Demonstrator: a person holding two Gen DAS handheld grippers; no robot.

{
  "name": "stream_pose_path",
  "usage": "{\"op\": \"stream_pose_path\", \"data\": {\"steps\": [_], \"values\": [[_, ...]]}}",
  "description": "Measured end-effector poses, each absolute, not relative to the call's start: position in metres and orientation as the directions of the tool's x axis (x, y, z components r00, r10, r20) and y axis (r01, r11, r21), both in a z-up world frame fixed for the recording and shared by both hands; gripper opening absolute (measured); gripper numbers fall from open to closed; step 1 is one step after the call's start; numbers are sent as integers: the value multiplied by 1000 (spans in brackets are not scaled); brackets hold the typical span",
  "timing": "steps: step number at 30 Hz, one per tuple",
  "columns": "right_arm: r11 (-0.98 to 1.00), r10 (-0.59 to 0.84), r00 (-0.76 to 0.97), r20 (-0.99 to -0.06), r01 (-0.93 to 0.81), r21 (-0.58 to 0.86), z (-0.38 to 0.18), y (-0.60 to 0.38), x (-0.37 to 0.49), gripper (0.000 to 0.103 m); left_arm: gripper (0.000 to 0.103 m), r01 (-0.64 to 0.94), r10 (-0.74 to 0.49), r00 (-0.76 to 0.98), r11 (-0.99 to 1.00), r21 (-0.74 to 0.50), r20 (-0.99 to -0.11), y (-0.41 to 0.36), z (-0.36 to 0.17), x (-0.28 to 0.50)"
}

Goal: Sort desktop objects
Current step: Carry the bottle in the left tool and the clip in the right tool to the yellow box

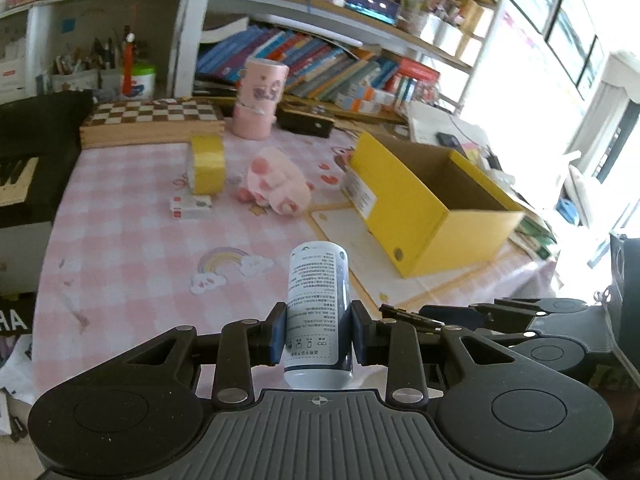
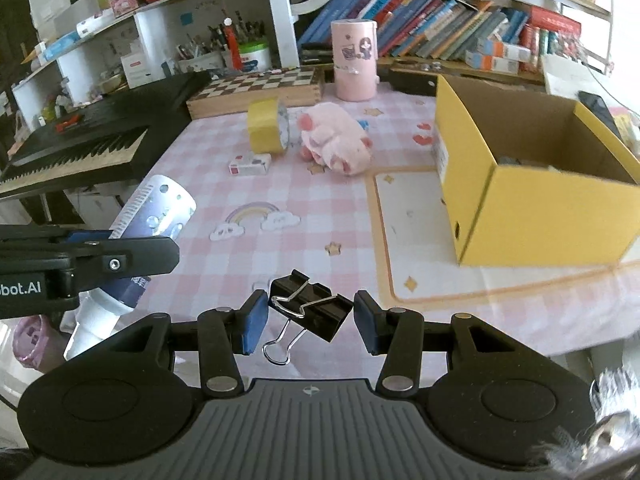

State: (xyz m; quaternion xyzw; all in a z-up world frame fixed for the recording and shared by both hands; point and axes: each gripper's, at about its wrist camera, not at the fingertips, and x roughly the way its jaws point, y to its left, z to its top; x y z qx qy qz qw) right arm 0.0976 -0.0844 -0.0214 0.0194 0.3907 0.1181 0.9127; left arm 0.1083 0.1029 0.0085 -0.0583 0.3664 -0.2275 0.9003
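My left gripper (image 1: 319,332) is shut on a white and blue bottle (image 1: 318,280) with printed text, held upright above the pink checked tablecloth (image 1: 140,248). The right wrist view shows the same bottle (image 2: 156,216) at the left edge. My right gripper (image 2: 310,316) is shut on a black binder clip (image 2: 316,308), which hangs tilted between the blue pads with its wire handles sticking out. An open yellow cardboard box (image 2: 552,216) stands to the right of both grippers. A yellow tape roll (image 2: 266,132), a pink plush toy (image 2: 336,144) and a small flat packet (image 2: 250,164) lie farther back on the table.
A tall pink cylinder (image 2: 354,60) and a wooden chessboard box (image 2: 256,88) stand at the back of the table. A black keyboard (image 2: 80,148) borders the left side. Bookshelves (image 2: 420,28) fill the wall behind. A rainbow print (image 2: 256,216) marks the cloth.
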Motion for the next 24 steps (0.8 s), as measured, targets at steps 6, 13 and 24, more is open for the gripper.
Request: {"op": "stream_pose_path", "data": {"steps": [6,13,24], "values": [[983,182,667,-722,-131,127,-25,-93,69,44,31,429,-503,577,857,-286,-644,92,2,94],[991,128,660,-740,-48,128,-26,-108,54,44,31,489,-551,528,819,-300,-646,77,0,91],[989,51,669,-742,72,132,-29,-137,39,44,31,584,-603,465,759,-287,-649,42,-1,93]]}}
